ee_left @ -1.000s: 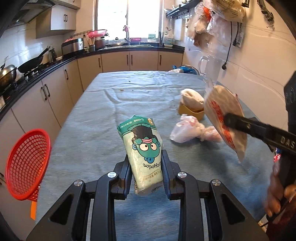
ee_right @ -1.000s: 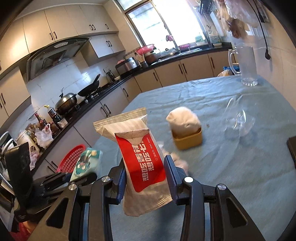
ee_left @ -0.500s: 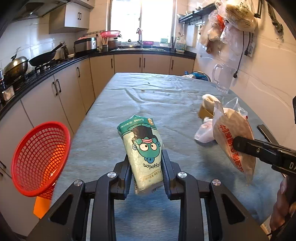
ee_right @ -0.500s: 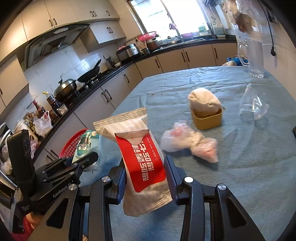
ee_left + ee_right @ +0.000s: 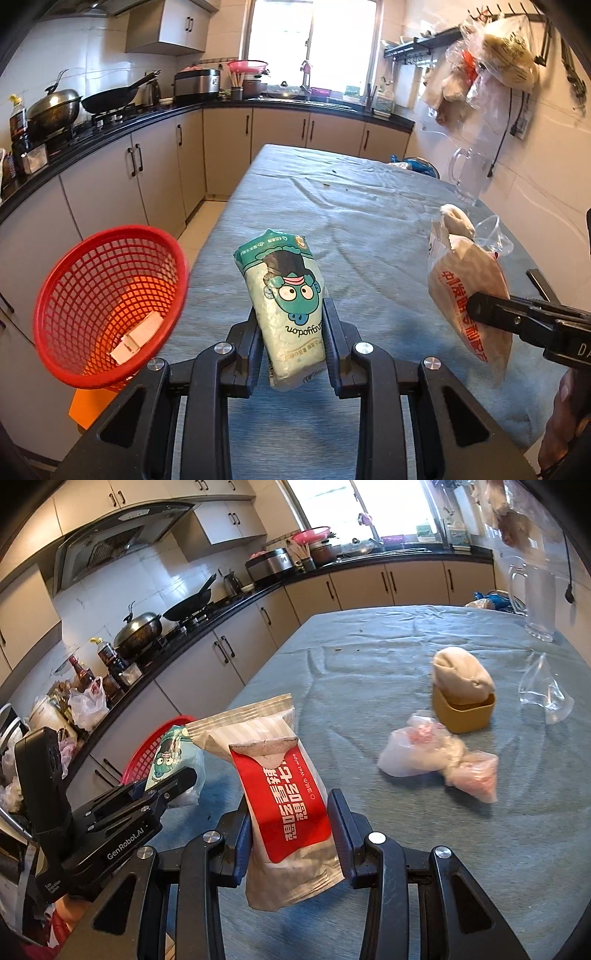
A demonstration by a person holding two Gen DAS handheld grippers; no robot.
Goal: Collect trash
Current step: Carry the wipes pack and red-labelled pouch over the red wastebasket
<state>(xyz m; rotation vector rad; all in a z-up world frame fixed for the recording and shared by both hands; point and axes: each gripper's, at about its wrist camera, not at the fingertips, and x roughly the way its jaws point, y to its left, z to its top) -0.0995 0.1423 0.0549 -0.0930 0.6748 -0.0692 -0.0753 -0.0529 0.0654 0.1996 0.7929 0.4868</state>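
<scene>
My left gripper (image 5: 291, 332) is shut on a green-and-white snack packet with a cartoon face (image 5: 286, 306), held above the table's near left edge. A red mesh basket (image 5: 107, 310) stands just left of it, off the table edge, with a small white piece inside. My right gripper (image 5: 293, 819) is shut on a red-and-beige wet-wipe pouch (image 5: 284, 794), held over the near table. In the right wrist view the left gripper (image 5: 162, 790) with its packet (image 5: 173, 757) is at the left, in front of the basket (image 5: 147, 753).
On the blue-grey tablecloth (image 5: 369, 657) lie a pink-white plastic bag (image 5: 436, 757), a yellow tub holding a beige lump (image 5: 461, 698), a clear crumpled bag (image 5: 543, 694) and a glass jug (image 5: 535, 602). Cabinets and a stove counter (image 5: 110, 173) run along the left.
Both grippers have moved left and back toward the table's near left edge with their packets. The red basket now looms larger and closer beside the left gripper.
</scene>
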